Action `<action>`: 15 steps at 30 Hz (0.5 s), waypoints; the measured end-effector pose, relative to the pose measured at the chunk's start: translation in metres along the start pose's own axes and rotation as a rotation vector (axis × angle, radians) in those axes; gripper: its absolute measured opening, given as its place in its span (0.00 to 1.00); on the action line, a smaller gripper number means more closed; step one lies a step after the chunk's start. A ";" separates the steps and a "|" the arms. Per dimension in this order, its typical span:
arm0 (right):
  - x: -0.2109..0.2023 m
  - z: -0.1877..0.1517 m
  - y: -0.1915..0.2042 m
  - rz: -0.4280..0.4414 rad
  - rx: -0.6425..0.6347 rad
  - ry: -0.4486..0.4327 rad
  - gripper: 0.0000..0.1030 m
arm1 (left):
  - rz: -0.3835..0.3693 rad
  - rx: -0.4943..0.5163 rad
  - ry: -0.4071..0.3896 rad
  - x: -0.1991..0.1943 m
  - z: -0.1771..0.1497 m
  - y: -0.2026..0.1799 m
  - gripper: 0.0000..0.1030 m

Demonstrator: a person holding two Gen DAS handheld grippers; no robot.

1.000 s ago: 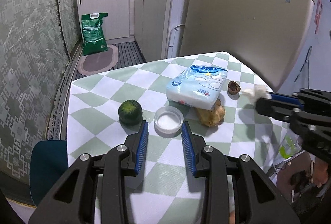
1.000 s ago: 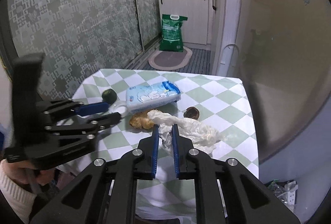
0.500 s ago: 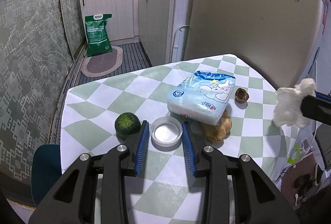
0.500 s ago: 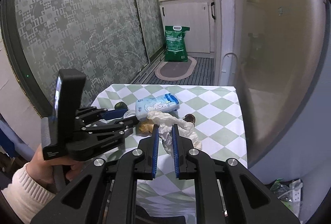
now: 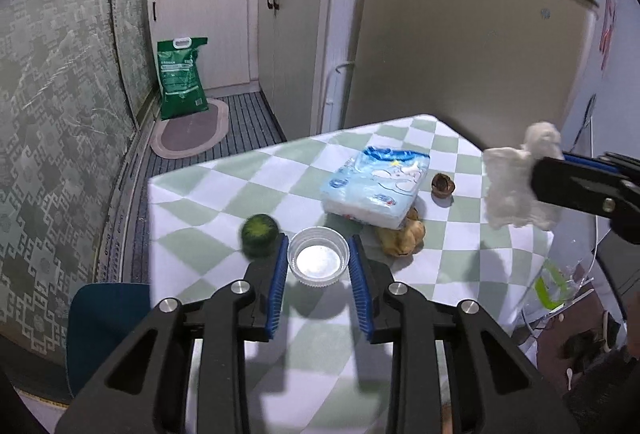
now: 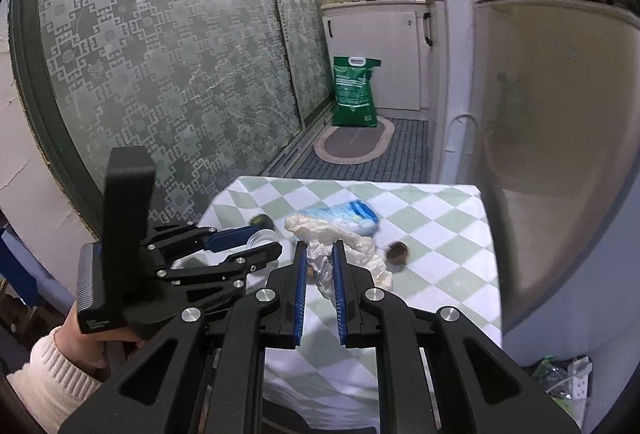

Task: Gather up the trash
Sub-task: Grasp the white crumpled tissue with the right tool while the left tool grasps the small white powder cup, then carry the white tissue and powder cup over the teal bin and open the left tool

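Crumpled tissue: the crumpled tissue (image 6: 344, 254) is pinched in the right gripper (image 6: 320, 270), whose blue pads are drawn in narrow on it; a second ago it hung low over the tabletop's right edge, and now it is lifted clear, in the air beyond that edge (the left wrist view shows it floating free at (image 5: 516, 189)).

What that means: one piece of trash looks picked up and is probably bound for the clear bag (image 5: 560, 282) hanging below the right edge, which I judge to be the bin liner.

Left gripper: the left gripper (image 5: 318, 262) is open at middling width and has come forward, so its pads now flank the small clear cup (image 5: 319, 261), apart from it on both sides, not yet closed.

Next target: the cup, near the tabletop's near edge, seems the next item to collect.

Counts: one tissue, one clear cup, one green round fruit (image 5: 259, 232) just left of the cup, one blue-and-white wipes pack (image 5: 378, 185) toward the middle, one yellowish-brown lump (image 5: 402, 240) partly under the pack's near corner, one brown shell-like scrap (image 5: 443, 185) toward the right edge.

Carrier: one checked tabletop (image 5: 224, 193) (green and white).
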State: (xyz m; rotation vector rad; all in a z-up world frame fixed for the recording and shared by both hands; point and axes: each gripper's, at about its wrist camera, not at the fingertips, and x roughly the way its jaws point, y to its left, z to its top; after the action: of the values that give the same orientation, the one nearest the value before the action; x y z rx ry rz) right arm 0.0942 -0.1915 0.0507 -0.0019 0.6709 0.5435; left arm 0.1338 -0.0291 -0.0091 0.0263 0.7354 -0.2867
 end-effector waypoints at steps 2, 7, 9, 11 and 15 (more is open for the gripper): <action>0.004 0.005 0.011 0.019 -0.010 -0.004 0.12 | -0.004 -0.014 -0.024 -0.014 0.001 0.011 0.31; 0.017 0.016 0.042 0.061 -0.044 -0.004 0.12 | 0.023 -0.049 -0.070 -0.043 0.000 0.038 0.31; 0.022 0.020 0.055 0.080 -0.054 -0.004 0.12 | 0.047 -0.065 -0.084 -0.054 -0.002 0.054 0.31; 0.027 0.023 0.065 0.097 -0.060 -0.002 0.12 | 0.085 -0.084 -0.098 -0.064 -0.007 0.075 0.31; 0.037 0.030 0.088 0.130 -0.081 0.000 0.12 | 0.138 -0.158 -0.096 -0.076 -0.018 0.125 0.31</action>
State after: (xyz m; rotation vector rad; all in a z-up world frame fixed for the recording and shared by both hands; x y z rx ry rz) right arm 0.0941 -0.0928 0.0674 -0.0347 0.6517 0.6951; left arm 0.1018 0.1125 0.0189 -0.0855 0.6556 -0.0972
